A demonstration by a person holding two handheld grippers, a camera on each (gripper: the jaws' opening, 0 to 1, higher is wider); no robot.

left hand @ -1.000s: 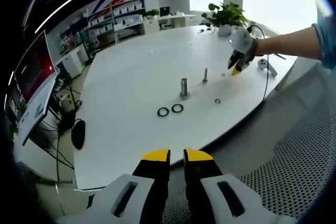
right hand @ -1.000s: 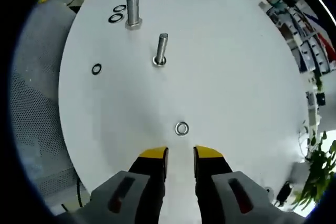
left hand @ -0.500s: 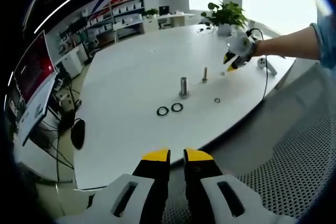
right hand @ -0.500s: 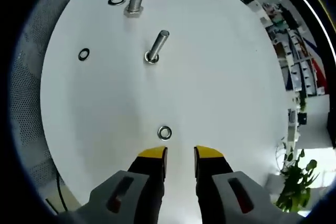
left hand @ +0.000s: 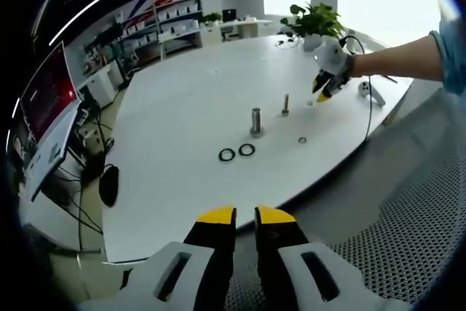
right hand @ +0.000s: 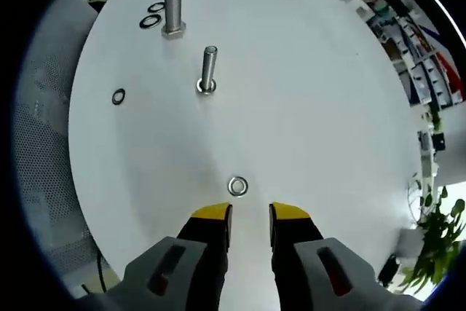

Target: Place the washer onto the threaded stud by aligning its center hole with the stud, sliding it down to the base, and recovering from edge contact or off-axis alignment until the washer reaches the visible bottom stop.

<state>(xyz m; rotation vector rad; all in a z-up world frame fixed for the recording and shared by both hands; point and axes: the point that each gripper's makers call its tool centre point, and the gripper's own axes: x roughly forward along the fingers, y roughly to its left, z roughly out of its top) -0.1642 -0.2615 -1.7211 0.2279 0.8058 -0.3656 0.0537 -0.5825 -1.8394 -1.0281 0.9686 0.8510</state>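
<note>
Just ahead of right gripper fingers: washer, flat on table.

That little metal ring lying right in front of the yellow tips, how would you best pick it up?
The washer lies flat on the white table, so there is little edge to catch. Probably best: bring the right tongs down from above, jaws straddling the ring, and pinch across its outer rim on opposite sides.

Washer by the right gripper too small to make out.
</note>
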